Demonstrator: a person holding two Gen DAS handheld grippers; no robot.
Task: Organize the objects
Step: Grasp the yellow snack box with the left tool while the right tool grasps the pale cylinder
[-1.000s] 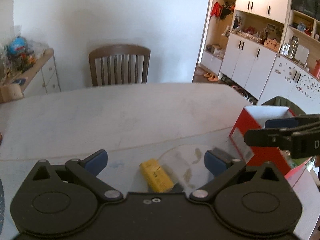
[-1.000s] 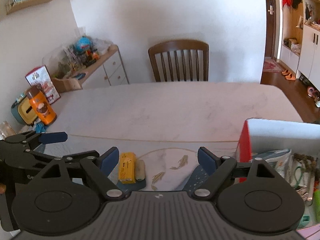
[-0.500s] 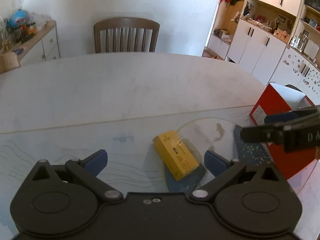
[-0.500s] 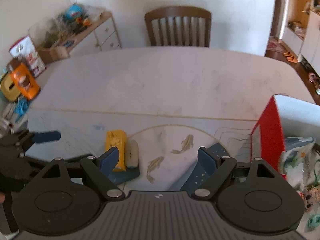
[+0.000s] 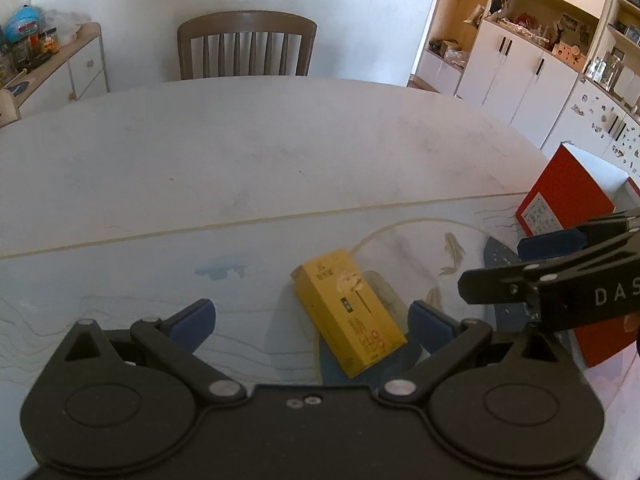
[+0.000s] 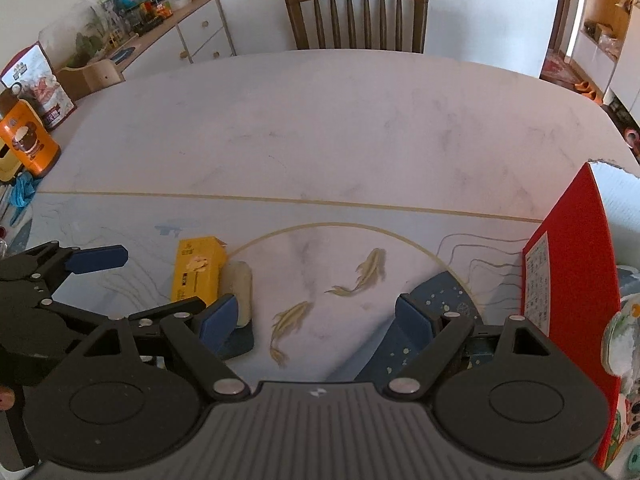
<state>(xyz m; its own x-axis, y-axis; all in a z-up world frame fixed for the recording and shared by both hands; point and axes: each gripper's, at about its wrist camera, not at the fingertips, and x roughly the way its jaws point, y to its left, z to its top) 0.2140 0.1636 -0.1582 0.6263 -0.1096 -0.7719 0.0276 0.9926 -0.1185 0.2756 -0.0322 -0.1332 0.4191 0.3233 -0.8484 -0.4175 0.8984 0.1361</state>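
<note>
A small yellow box (image 5: 348,310) (image 6: 197,274) lies flat on the patterned mat, with a pale oval bar (image 6: 239,286) against its right side. My left gripper (image 5: 312,326) hovers open just above and behind the box, which sits nearer its right finger. My right gripper (image 6: 316,320) is open over the fish drawings, empty, to the right of the box. The red box (image 5: 568,216) (image 6: 572,276) stands open at the right table edge with packets inside.
A wooden chair (image 5: 246,46) stands at the far side of the white table (image 5: 260,152). An orange canister (image 6: 26,138) and clutter sit at the left edge. A sideboard (image 6: 160,36) and white cabinets (image 5: 532,68) line the walls.
Both grippers have risen and tilted downward, so the yellow box shows fuller and further forward between the left fingers. Both stayed open.
</note>
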